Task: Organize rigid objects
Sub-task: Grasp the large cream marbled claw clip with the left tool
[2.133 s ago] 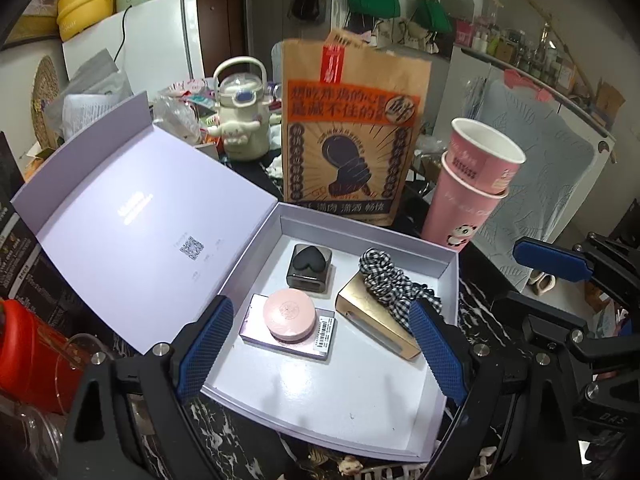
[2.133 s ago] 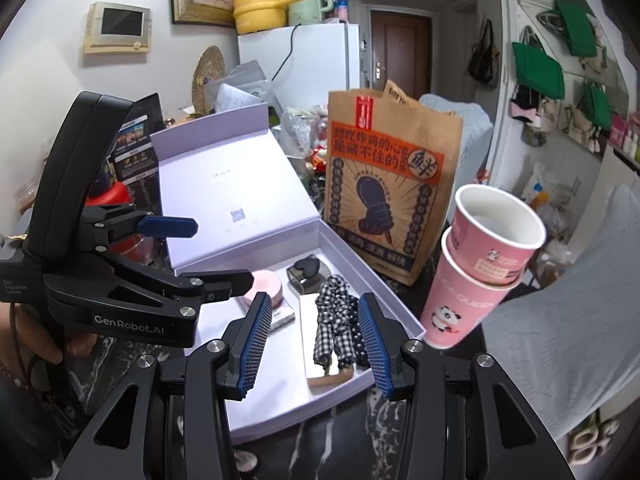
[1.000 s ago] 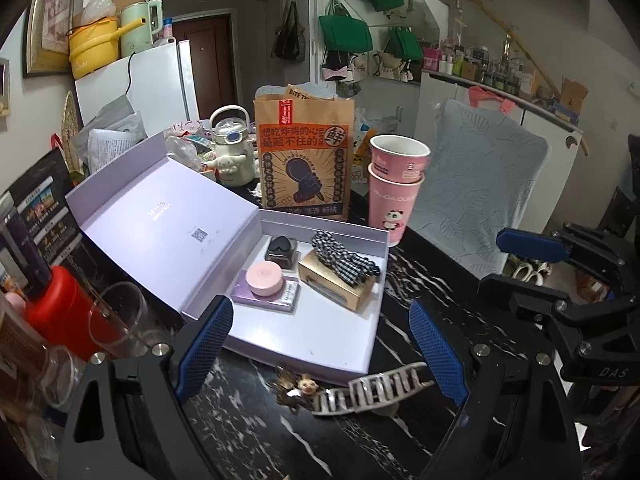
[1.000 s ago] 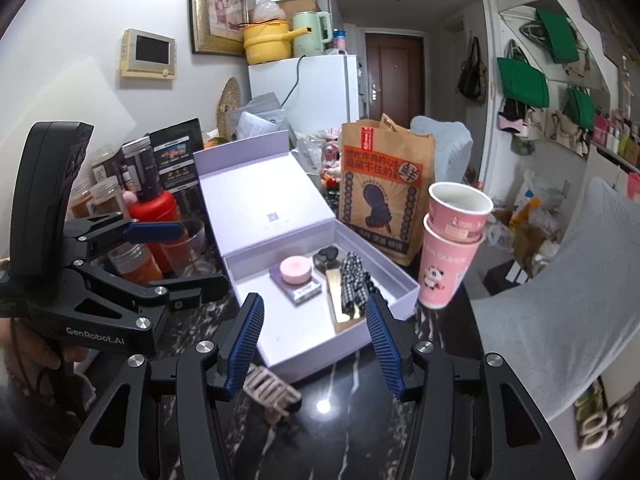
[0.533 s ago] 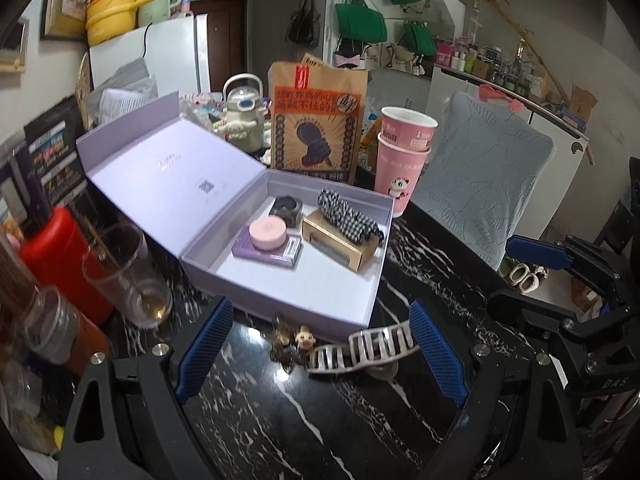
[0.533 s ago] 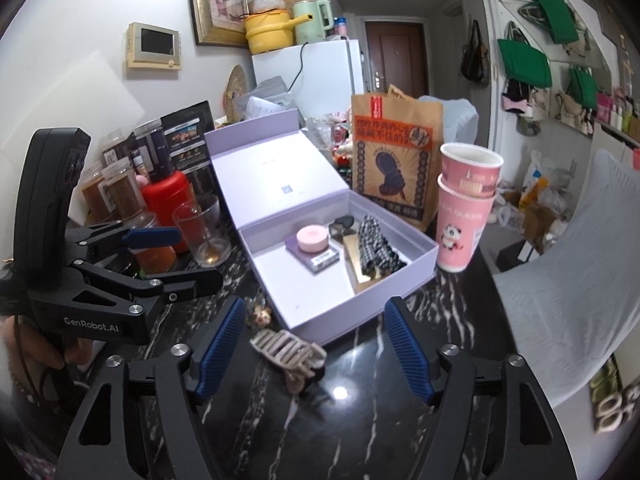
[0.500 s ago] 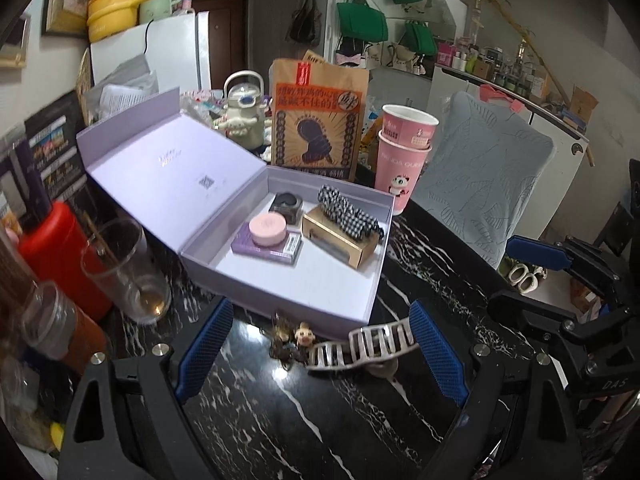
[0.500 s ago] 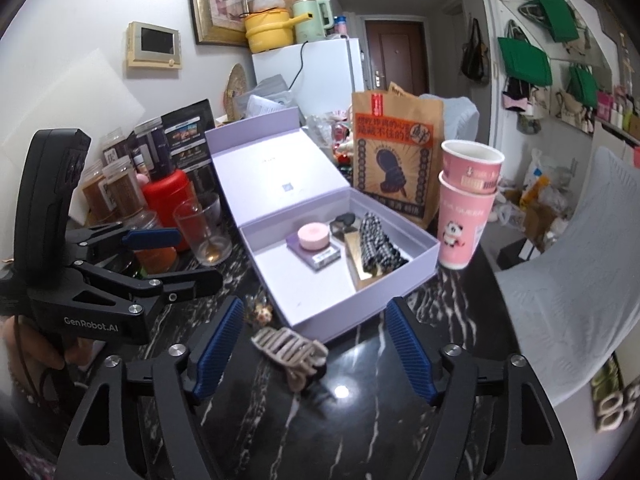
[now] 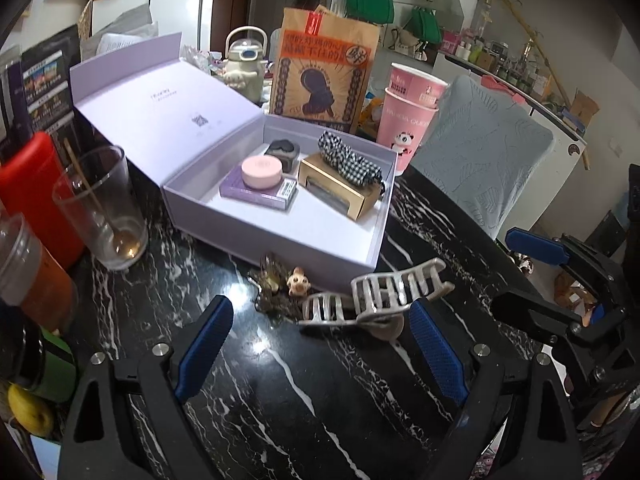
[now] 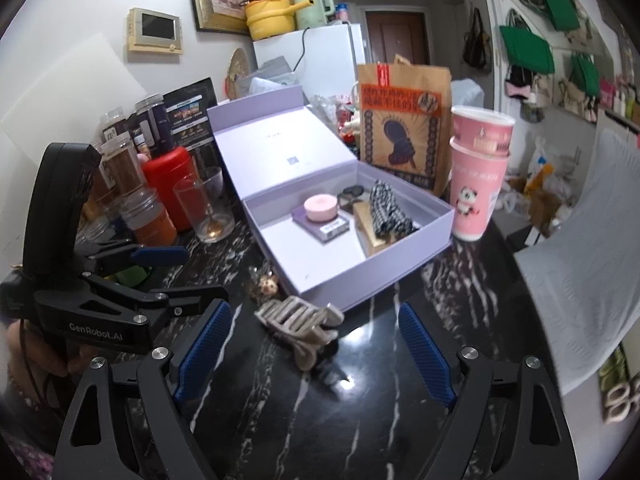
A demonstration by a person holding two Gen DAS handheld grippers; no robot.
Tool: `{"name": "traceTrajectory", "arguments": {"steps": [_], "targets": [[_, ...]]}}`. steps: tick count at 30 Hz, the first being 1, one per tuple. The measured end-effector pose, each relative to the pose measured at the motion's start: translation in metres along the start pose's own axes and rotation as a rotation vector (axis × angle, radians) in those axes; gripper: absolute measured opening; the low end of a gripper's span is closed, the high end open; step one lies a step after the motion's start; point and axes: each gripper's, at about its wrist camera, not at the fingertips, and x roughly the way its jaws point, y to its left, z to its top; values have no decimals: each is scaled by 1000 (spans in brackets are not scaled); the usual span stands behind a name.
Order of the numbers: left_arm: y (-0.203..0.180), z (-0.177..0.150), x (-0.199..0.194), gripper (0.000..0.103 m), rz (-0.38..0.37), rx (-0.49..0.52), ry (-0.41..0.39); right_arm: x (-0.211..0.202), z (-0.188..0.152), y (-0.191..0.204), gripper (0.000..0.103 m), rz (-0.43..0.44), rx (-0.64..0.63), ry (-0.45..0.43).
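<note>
Clutter beyond my tools, none of it for sorting.
Ahead stands a printed paper bag; right, stacked pink cups; left, an empty glass beside a red canister.

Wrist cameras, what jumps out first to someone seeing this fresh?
The open lilac gift box sits mid-table holding a pink compact, a gold box and a checked scrunchie. Just in front of it, on the black marble table, lies a pale claw hair clip.

White refrigerator at twelve o'clock beside a dark brown door; green bags hang at two o'clock.
</note>
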Motion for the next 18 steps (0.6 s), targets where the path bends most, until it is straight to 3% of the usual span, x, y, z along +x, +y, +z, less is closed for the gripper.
{"name": "traceTrajectory", "arguments": {"steps": [6, 12, 16, 18], "targets": [[7, -16, 15, 91, 5, -11, 44, 19, -8, -4, 86, 22, 11, 37], [21, -24, 26, 91, -6, -76, 74, 38, -9, -8, 67, 62, 31, 68], [28, -23, 26, 91, 8, -98, 67, 47, -8, -8, 46, 81, 39, 91], [30, -23, 24, 91, 11, -105, 56, 46, -8, -4, 44, 88, 23, 87]]}}
